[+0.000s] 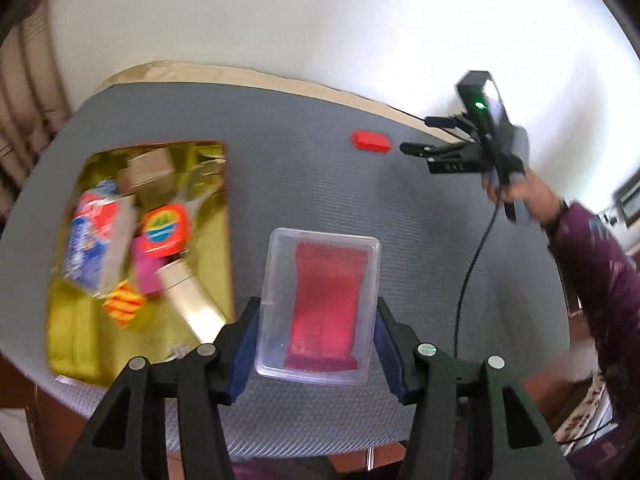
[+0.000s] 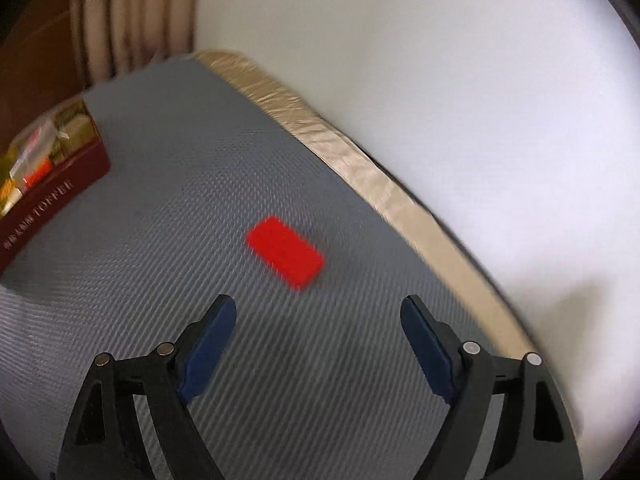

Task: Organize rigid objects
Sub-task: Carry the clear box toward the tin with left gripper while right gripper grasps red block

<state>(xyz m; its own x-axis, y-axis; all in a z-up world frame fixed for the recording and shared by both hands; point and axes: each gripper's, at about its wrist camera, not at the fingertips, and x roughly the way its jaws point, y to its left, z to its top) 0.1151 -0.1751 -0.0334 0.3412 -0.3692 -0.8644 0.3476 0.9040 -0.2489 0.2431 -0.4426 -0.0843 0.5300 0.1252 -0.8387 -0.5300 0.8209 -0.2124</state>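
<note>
Left wrist view first: the left gripper (image 1: 318, 336) has its blue pads pressed against the two long sides of a clear plastic box (image 1: 318, 306), which holds a red packet inside. Whether the box is lifted or resting on the grey mat (image 1: 280, 168) cannot be told from here. Toward the mat's left edge sits the gold-lined tray (image 1: 68, 332), already crowded with a blue and white pack, an orange round-cornered tin, a pink block, a tan carton and a cream tube, all lying loosely across one another. So most of the sorting looks done, by my reading. Near the mat's far edge, toward the right, a small red block (image 1: 371, 141) lies alone, and the right gripper (image 1: 416, 134) hangs just beside it with its fingers apart.

Right wrist view: the right gripper (image 2: 318, 312) is spread wide with nothing between its pads. The red block (image 2: 285, 254), blurred, flat, with rounded corners, lies on the mat ahead of the fingertips, near the tan far edge (image 2: 360, 168). The tray (image 2: 56, 196) shows at the far left, dark red outside with pale lettering.

Left to do, as I judge it: the clear box and the red block both seem to need placing in the tray.
</note>
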